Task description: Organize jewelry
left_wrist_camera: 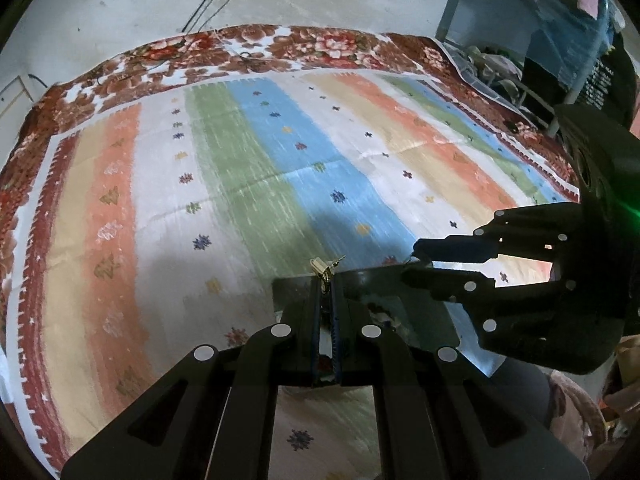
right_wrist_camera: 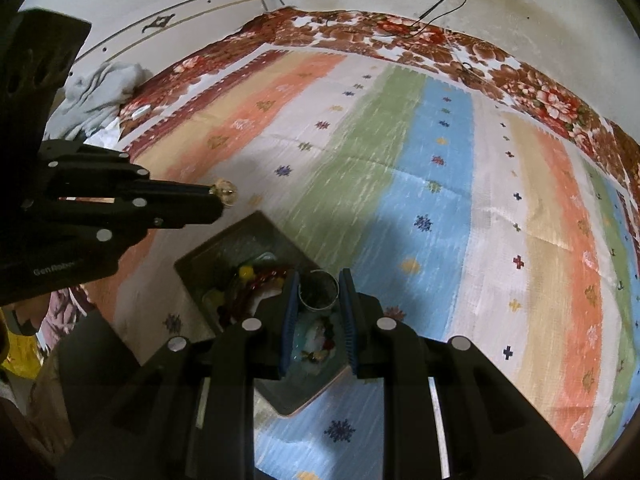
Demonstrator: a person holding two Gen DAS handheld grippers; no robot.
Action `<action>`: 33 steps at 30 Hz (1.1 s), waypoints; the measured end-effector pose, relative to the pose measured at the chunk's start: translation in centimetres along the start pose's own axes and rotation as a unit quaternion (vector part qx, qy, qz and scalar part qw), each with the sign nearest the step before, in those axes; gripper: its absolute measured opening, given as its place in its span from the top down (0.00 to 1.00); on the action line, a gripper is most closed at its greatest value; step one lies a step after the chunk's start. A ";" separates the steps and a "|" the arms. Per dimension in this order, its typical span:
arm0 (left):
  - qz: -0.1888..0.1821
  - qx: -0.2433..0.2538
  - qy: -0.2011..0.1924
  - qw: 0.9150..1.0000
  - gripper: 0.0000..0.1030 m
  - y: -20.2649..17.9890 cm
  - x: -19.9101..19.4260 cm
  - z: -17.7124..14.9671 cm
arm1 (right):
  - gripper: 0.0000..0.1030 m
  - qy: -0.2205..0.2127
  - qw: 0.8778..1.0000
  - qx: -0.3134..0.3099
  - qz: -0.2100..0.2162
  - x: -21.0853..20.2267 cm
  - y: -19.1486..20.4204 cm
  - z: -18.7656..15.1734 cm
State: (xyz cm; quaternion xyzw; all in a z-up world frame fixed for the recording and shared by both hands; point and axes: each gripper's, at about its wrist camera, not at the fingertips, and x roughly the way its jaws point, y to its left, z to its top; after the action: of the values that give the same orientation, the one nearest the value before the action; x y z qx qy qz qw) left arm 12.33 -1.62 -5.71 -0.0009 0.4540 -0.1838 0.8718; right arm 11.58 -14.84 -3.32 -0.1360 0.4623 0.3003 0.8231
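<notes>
— Two pieces, one in each hand. My left gripper (left_wrist_camera: 327, 280) is clamped fully shut on a small gold earring (left_wrist_camera: 325, 270); its stud and post stick up past the fingertips.

— And the right one?

— My right gripper (right_wrist_camera: 319, 285) is narrowly parted, its blue ribbed pads (right_wrist_camera: 347, 312) on either side of a thin silvery bangle (right_wrist_camera: 319, 290). The pads look to be pressing its rim, so I judge it held.

— Where does the rest of the jewelry sit?

— In a shallow dark tray (right_wrist_camera: 248, 226) just below both grippers, lying on the striped mat (right_wrist_camera: 420, 184). It holds a jumble of beads (right_wrist_camera: 256, 276), red, yellow and green, glossy and round.

— Which way does the next move go?

— The tray lies below and slightly behind both sets of fingertips; open mat stretches ahead. In the right wrist view my left gripper comes in from the left, pointing across toward the mat, the earring at its tip, off the tray's far-left corner. Neither hand is clearly nearer; they sit side by side.

— Handling?

— The earring is tiny, hard, shiny metal, likely to slip or roll. The bangle is a rigid hoop standing nearly upright between the pads. The mat is flat printed fabric with soft creases, on a floral bedspread (left_wrist_camera: 280, 46).
</notes>
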 end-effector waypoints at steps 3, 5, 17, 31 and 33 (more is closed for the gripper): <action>-0.003 0.002 0.005 1.000 0.96 -0.5 0.2 -0.3 | 0.79 0.003 1.000 -0.001 0.005 0.1 0.1 -0.3; -0.007 0.007 0.008 1.000 0.96 -0.7 0.4 -0.5 | 0.79 0.006 1.000 0.002 0.012 0.2 0.1 -0.5; 0.000 0.005 0.005 1.000 0.48 -0.5 0.2 -1.2 | 0.41 -0.014 0.999 0.040 -0.008 -0.9 -2.2 -2.5; 0.002 -0.027 -0.017 0.999 0.05 -0.1 -2.1 -2.7 | 0.15 -0.044 0.997 0.064 -0.005 -4.0 -2.0 -3.9; 0.006 -0.030 -0.019 0.999 0.05 -0.1 -2.5 -3.1 | 0.13 -0.046 0.997 0.064 -0.009 -4.4 -1.9 -4.3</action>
State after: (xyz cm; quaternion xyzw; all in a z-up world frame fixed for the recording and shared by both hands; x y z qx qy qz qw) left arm 8.60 -0.40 -5.55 -0.0277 0.4424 -0.1649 0.8811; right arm 8.14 -20.08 -2.02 -0.0729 0.4413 0.2689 0.8530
